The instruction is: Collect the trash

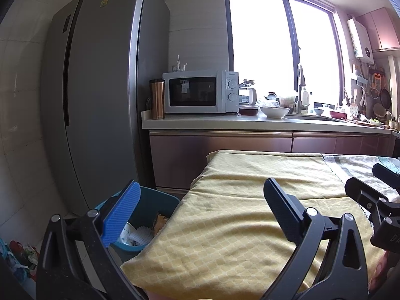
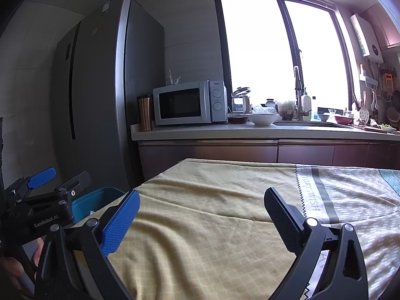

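Kitchen daylight floods a table spread with a yellow cloth (image 1: 225, 225); its surface shows no scraps anywhere in either view. At the table's left edge, down on the floor, stands a blue trash bin (image 1: 152, 215); inside it lie crumpled white paper and a brownish wrapper (image 1: 140, 232), so the collecting looks largely done, perhaps finished. The left gripper (image 1: 200, 207) hovers over the cloth near the bin, fingers spread wide and holding nothing; the right gripper (image 2: 201, 215) hangs beside it over the table, likewise spread and bare. Beyond them a patterned runner (image 2: 350, 200) covers the table's right part; farther back stand a tall grey refrigerator (image 1: 100, 100), a white microwave (image 1: 200, 92) and a cluttered counter under the window.
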Tool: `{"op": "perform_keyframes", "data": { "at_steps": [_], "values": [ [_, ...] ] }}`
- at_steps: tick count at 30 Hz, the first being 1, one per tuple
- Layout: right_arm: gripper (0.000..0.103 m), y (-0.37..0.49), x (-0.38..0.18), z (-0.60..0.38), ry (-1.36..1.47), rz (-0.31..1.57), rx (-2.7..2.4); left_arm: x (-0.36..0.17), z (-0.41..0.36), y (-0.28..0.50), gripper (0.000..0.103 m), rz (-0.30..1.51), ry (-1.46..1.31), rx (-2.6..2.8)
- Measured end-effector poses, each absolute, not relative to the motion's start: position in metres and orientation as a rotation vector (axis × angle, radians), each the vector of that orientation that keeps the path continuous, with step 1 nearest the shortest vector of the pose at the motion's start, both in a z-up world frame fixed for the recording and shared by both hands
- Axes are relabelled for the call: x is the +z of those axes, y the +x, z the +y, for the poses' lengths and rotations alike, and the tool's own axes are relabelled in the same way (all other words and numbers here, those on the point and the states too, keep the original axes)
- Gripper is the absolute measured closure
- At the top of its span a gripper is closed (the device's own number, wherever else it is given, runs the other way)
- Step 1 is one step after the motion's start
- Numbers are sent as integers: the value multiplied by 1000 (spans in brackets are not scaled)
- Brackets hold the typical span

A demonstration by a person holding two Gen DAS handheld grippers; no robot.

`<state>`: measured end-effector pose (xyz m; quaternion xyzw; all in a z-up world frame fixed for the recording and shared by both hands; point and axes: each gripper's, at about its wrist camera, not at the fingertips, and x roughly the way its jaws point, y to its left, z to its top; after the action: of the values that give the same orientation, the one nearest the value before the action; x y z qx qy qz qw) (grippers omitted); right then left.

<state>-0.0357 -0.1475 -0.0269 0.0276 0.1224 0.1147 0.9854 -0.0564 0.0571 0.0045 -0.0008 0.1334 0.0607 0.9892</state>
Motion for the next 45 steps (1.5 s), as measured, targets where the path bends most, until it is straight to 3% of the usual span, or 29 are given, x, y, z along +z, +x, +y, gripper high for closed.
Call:
{"op": "perform_keyframes", "data": {
  "at_steps": [45],
  "values": [
    [7, -32, -30, -150, 62, 256, 228, 2, 56, -52, 6, 285, -3, 114]
  ]
}}
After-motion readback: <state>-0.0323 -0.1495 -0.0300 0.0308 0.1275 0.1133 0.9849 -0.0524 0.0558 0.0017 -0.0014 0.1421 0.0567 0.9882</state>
